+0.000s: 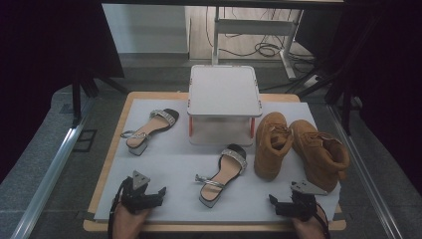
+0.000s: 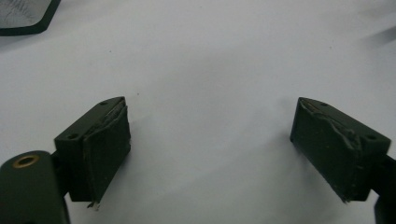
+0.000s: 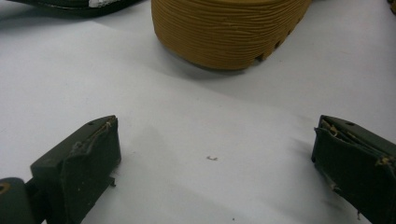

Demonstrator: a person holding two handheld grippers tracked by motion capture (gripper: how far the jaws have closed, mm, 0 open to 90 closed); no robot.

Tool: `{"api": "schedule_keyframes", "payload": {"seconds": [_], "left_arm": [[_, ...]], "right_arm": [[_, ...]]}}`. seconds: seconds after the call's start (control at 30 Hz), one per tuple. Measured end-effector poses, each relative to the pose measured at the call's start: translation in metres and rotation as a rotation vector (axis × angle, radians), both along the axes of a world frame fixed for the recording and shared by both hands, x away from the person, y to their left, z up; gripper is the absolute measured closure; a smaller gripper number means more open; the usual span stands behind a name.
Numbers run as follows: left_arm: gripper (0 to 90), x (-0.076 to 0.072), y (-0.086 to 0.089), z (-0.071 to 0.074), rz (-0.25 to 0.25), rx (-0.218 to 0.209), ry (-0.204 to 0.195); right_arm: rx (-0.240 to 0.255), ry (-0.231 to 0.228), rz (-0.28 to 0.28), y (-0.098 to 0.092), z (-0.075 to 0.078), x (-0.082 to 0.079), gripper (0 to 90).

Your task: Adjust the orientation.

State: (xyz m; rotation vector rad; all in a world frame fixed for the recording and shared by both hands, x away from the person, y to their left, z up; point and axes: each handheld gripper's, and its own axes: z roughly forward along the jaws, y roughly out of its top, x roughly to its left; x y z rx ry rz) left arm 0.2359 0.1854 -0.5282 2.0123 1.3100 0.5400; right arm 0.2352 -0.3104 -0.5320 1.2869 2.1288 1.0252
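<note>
The left tongs [image 2: 210, 140] gape wide over bare white board [image 2: 210, 56]; a dark object's corner [image 2: 23, 18] lies top left.

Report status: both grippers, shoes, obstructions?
Left gripper open, empty, low on the white board. Right gripper open, empty, facing the tan boots. Near sandal between them, untouched. Nothing in the way.

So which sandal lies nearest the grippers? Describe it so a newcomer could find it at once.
Start at the white box standing at the far middle of the white mat. Just in front of it, slightly left of the tan boots, lies the near sandal. Unlike its twin off to the far left, it lies midway between the two grippers.
</note>
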Motion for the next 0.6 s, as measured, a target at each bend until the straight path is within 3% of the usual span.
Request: {"api": "schedule_keyframes", "payload": {"seconds": [0.3,0.6], "left_arm": [[12.7,0.0001,0.001,-0.0007,-0.004,-0.009,-0.003],[12.5,0.001,0.001,-0.0001,-0.008,-0.007,0.003]], "right_arm": [[0.012,-0.018,-0.006,-0.0002,-0.0024,-0.0011,0.4],[-0.02,0.039,-0.018,0.0035,0.0037,0.0029,1.2]]}}
